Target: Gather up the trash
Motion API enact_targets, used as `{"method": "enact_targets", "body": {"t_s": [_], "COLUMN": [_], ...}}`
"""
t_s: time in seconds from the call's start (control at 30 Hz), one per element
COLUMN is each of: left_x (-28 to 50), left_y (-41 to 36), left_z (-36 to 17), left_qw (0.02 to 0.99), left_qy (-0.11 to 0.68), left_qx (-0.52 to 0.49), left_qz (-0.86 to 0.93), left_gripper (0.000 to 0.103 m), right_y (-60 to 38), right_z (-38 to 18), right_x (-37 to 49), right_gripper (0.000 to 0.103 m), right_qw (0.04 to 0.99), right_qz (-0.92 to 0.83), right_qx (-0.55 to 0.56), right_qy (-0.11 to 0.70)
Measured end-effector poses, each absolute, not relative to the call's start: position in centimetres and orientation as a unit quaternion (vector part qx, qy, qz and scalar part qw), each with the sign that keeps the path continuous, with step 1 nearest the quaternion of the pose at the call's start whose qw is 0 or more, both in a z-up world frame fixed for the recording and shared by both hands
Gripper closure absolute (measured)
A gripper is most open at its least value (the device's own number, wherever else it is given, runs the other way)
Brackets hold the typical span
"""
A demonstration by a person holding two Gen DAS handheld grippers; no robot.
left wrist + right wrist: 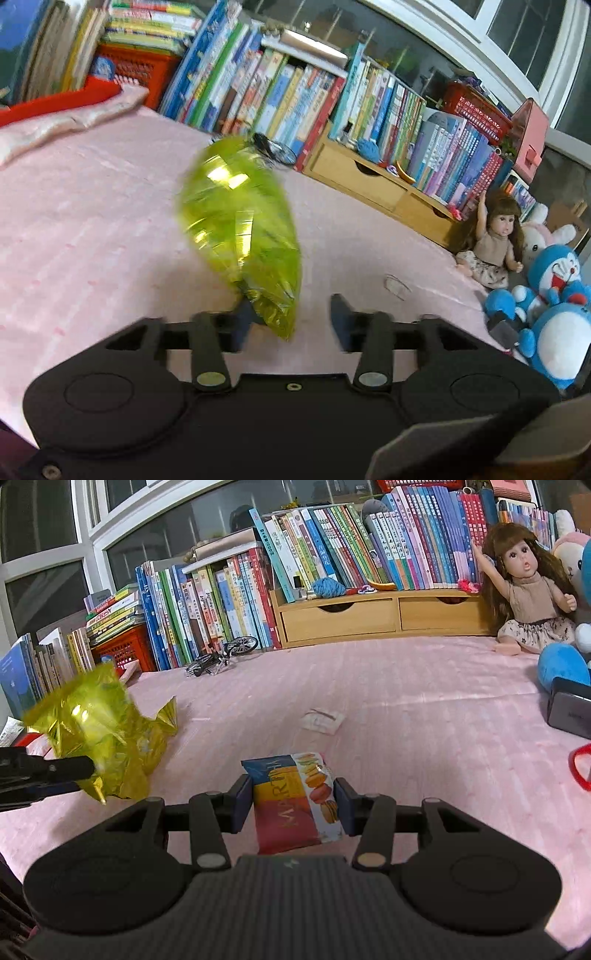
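Note:
A crinkled yellow-green foil bag (pixel 240 221) hangs blurred over the pink bedcover (pixel 92 221). Its lower end lies against the left finger of my left gripper (pixel 291 304), whose jaws stand wide apart and do not pinch it. From the right wrist view the same foil bag (pixel 99 731) sits at the far left, in front of my left gripper (pixel 70 775). My right gripper (pixel 293 784) is shut on a macaron snack packet (pixel 291 805) in blue, yellow and red, both pads pressing its sides. A small white wrapper (pixel 321 720) lies flat on the cover beyond it.
Rows of books (pixel 229 590) and a wooden drawer unit (pixel 369 616) line the far edge. A toy bicycle (pixel 221 655) lies before the books. A doll (pixel 528 587) and blue plush toys (pixel 554 295) sit at the right, near a dark box (pixel 569 709).

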State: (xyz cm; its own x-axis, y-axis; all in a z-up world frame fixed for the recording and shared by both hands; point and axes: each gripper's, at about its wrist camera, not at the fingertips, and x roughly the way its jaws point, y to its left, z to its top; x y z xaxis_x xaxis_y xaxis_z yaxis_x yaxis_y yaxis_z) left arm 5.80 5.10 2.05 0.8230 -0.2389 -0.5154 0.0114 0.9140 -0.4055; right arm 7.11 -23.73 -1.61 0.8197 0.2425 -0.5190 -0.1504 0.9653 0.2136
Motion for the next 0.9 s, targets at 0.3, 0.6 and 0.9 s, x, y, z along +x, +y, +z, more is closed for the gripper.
{"method": "enact_targets", "body": {"t_s": [0.3, 0.6, 0.9], "left_x": [4.6, 5.8, 9.8], "left_y": [5.8, 8.0, 11.6], "left_z": [1.9, 1.0, -2.1], "left_qw": [0.966, 0.961, 0.908], "left_qy": [0.225, 0.193, 0.236], "left_qx": [-0.12, -0.165, -0.32], "left_qz": [0.047, 0.113, 0.131], "left_gripper": [0.019, 0.009, 0.013], "right_y": [-23.3, -23.2, -22.6], "right_z": [-1.9, -2.3, -2.5], "right_x": [7.1, 7.5, 7.6], "right_gripper": [0.047, 0.046, 0.046], "right_qw": [0.949, 0.947, 0.946], "right_qz": [0.105, 0.106, 0.111], "right_qx": [0.085, 0.092, 0.09], "right_qy": [0.286, 0.288, 0.29]}}
